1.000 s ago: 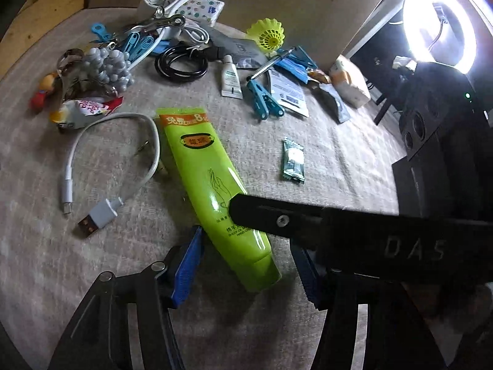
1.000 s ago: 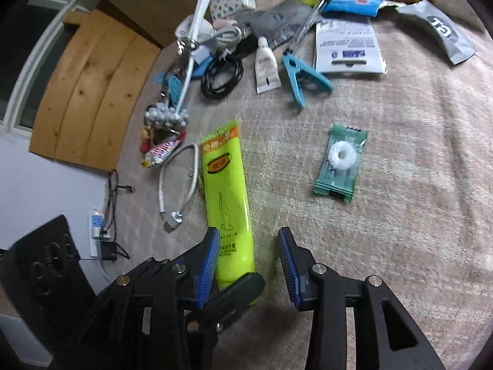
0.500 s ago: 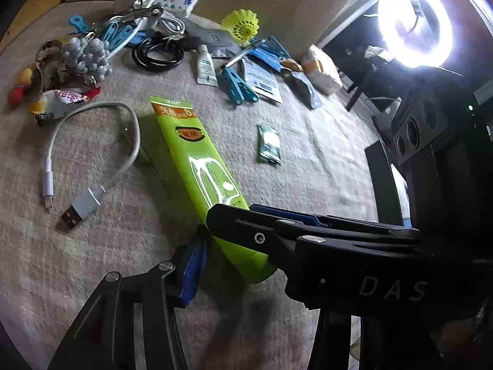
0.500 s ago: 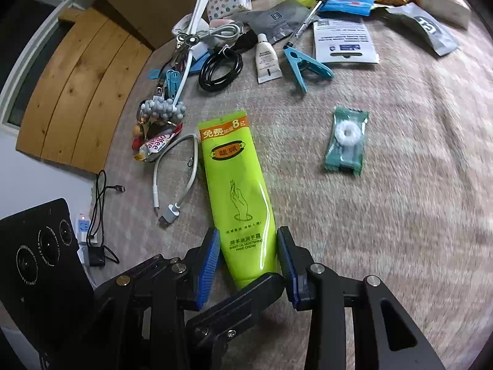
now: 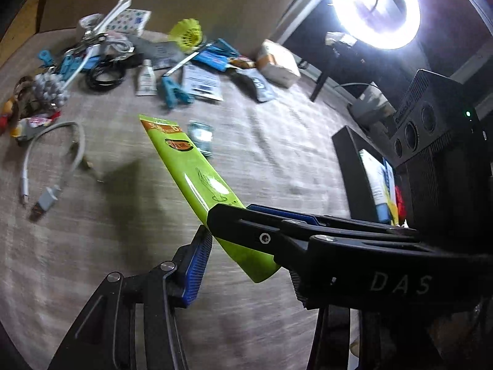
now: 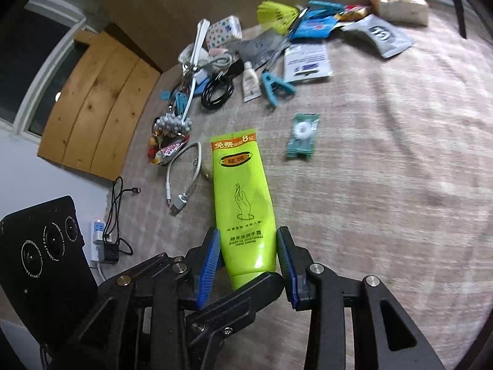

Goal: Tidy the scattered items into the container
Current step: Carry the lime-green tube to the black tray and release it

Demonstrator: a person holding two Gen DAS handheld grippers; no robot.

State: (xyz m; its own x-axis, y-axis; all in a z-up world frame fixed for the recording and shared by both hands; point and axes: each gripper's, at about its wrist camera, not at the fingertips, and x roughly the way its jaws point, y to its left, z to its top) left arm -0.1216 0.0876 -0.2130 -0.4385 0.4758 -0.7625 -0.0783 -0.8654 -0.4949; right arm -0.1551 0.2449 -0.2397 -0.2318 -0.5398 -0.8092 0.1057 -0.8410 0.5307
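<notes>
Hand cream tube (image 6: 243, 203) clamped in both grippers (image 6: 249, 257) (image 5: 246, 256), lifted; clutter along table's (image 6: 400, 185) far edge untouched.

A lit ring light (image 5: 374, 3) glared beyond the bed. A wooden board (image 6: 95, 104) leaned by the wall above a white power strip (image 6: 99, 231) on the floor.

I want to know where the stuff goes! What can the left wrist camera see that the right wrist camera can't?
Only the left wrist view shows the bright ring light and the black container. Only the right wrist view shows the wooden board and the power strip. Both show the green tube and the white cable.
</notes>
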